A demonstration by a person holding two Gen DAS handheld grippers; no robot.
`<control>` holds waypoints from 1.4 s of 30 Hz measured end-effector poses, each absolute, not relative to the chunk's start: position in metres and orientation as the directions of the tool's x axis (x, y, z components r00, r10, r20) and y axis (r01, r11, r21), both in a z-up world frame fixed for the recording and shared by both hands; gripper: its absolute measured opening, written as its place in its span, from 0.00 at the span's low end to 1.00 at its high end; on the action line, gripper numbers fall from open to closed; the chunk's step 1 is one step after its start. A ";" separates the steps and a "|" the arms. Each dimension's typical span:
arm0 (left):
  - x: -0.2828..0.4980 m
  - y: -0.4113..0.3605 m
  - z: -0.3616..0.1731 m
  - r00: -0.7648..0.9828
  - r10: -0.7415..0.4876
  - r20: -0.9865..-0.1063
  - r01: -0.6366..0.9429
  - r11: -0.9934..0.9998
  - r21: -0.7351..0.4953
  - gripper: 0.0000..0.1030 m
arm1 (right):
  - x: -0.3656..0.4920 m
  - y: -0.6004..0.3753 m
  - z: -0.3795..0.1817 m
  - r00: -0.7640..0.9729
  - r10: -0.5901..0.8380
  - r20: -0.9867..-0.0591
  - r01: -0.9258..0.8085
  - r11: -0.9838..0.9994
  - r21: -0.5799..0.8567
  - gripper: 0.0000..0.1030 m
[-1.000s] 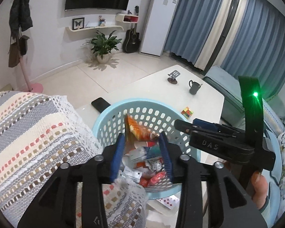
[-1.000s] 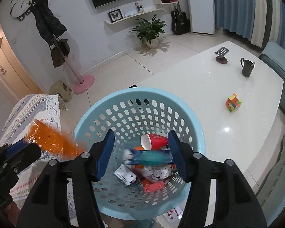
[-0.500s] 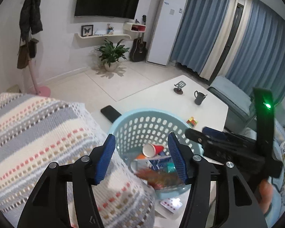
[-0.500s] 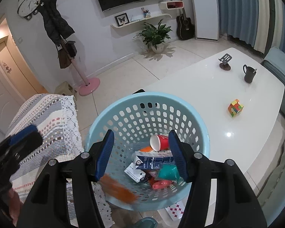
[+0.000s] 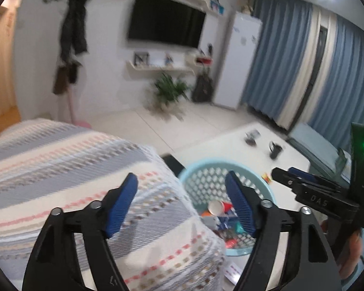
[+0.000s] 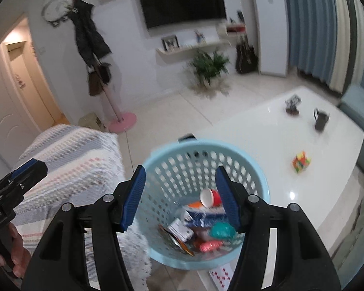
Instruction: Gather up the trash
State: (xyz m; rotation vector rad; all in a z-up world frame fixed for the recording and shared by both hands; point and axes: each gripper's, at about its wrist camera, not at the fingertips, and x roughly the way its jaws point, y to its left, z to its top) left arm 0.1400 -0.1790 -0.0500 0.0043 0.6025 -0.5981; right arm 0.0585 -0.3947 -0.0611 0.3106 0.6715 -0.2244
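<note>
A light blue perforated basket (image 6: 201, 143) stands on the edge of the white table and holds trash: a red cup (image 6: 213, 197), a blue-and-white carton (image 6: 201, 217), a teal crumpled piece (image 6: 222, 230) and an orange wrapper (image 6: 179, 241). My right gripper (image 6: 180, 172) hovers above the basket, its jaws opening with nothing between them. My left gripper (image 5: 180, 181) is up and to the left, partly over the striped blanket; its jaws are opening wide and are empty. The basket (image 5: 213, 162) shows behind its right finger.
A striped knitted blanket (image 5: 72, 169) covers the sofa arm left of the basket. On the white table (image 6: 267, 145) lie a colour cube (image 6: 301, 161), a dark mug (image 6: 320, 120), a small stand (image 6: 292, 105) and a black phone (image 6: 186, 137). A patterned card (image 6: 218, 274) pokes out under the basket.
The left gripper let go of the orange wrapper, which fell into the basket. Its jaws spread wide and it drew up and left. The right gripper rose a little.
</note>
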 end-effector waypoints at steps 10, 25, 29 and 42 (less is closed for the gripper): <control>0.079 -0.103 -0.043 0.888 -0.278 -0.367 0.293 0.956 -0.017 0.93 | 0.021 -0.310 -0.018 0.887 -0.223 -0.405 0.279 0.957 0.084 0.79; 0.078 -0.063 -0.060 0.892 -0.221 -0.393 0.206 0.975 -0.081 0.93 | 0.007 -0.280 -0.021 0.884 -0.243 -0.399 0.300 0.950 0.085 0.81; 0.077 -0.061 -0.060 0.898 -0.186 -0.398 0.174 0.983 -0.066 0.93 | 0.007 -0.279 -0.025 0.880 -0.230 -0.415 0.293 0.952 0.093 0.84; 0.088 -0.064 -0.066 0.873 -0.193 -0.449 0.186 0.981 -0.059 0.93 | -0.003 -0.289 -0.026 0.875 -0.230 -0.425 0.301 0.948 0.106 0.86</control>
